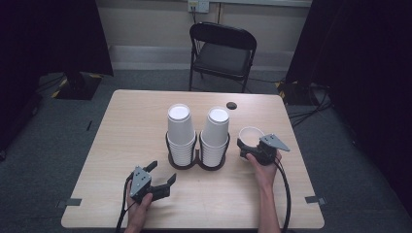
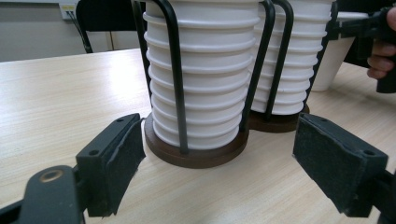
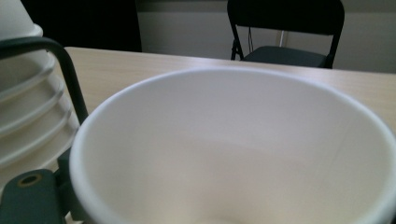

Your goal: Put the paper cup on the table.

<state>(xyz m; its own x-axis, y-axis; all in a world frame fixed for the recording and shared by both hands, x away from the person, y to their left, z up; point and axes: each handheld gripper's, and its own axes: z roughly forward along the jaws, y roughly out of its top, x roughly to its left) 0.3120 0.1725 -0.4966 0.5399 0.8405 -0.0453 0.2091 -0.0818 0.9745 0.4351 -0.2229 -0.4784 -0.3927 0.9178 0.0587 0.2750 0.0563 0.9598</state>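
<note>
Cup gripped upright in my right gripper, just right of the stacks (left gripper wide, idle).

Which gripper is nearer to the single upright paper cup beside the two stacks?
Right. The right gripper is clamped on the single cup at its near rim. The left gripper hangs open, off to the front-left beyond both cup stacks.

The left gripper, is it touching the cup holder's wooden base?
Apart. In the left gripper view, the fingers of the open left gripper sit either side of the wooden base, with bare table visible between each of them and it.
</note>
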